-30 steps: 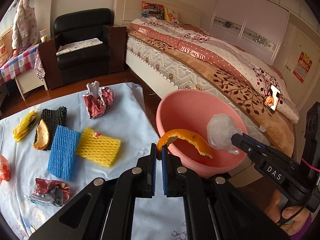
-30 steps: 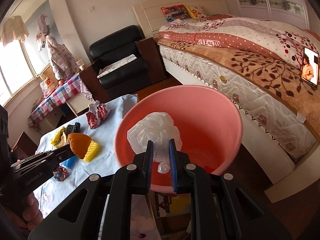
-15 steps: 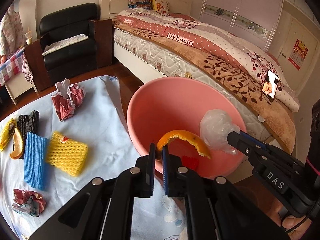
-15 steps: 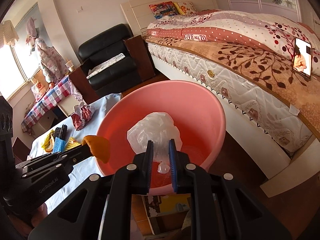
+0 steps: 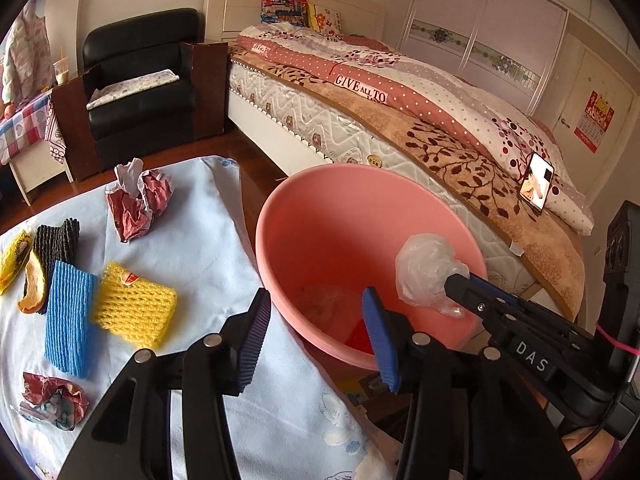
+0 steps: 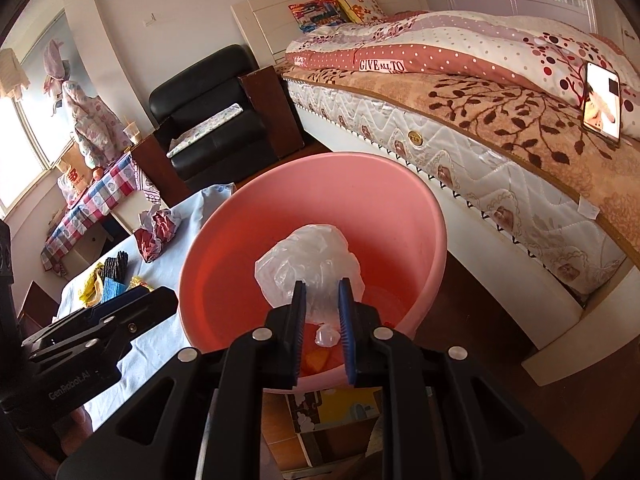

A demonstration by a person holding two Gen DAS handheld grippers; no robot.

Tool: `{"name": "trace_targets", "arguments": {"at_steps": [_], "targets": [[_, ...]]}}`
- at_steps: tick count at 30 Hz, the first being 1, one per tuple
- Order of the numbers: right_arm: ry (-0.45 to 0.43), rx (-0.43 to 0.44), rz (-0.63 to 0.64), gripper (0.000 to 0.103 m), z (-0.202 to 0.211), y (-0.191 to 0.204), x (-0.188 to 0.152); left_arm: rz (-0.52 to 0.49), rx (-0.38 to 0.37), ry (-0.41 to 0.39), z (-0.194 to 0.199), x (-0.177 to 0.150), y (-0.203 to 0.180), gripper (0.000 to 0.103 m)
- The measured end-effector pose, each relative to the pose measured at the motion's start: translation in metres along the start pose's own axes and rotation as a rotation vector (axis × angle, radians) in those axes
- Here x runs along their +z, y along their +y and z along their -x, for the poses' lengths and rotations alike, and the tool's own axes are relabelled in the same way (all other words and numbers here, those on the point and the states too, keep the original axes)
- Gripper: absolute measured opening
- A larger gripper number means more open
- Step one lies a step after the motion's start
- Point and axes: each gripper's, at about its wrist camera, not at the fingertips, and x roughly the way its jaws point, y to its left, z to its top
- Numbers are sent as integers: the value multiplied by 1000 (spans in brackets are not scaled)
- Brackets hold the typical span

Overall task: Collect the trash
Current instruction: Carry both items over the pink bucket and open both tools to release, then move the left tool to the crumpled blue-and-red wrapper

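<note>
The left gripper (image 5: 316, 320) is spread wide with nothing between its blue pads, poised at the near rim of the pink basin (image 5: 320, 208). The right gripper (image 6: 322, 312) is clenched on a crumpled clear bag (image 6: 308, 268), holding it over the basin's inside; the bag's lower end hangs between the pads and partly hides the basin floor. In the basin's bottom something orange, likely peel (image 6: 316, 360), and a red scrap (image 5: 358, 338) show, both largely cut off by the fingers and hard to make out. On the pale blue cloth (image 5: 192, 248) beside the basin lie a yellow foam net (image 5: 134, 310), a blue net (image 5: 68, 316), a black net (image 5: 56, 240) partly under an orange peel (image 5: 32, 288), a yellow wrapper (image 5: 12, 256) clipped by the edge of view, and two crumpled red papers (image 5: 138, 204) (image 5: 52, 400). What the basin rests on is hidden by the grippers.
</note>
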Motion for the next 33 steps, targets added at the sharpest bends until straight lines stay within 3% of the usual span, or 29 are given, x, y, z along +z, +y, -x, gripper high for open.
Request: {"name": "trace_targets", "arguments": {"at_steps": [6,16,28,33], "targets": [[-5,6,-1,34,2,3,0,10,0,1,5,-3,3,47],[-6,24,38,43,8,16,-2,29,-3,-28,24,-8,13,48],[-23,26,60,44,13,27,-2,112,32,-59,51,-17,58,48],[-39,18,84,44,16,36,-3,131,81,-80,70,-29,83,48]]}}
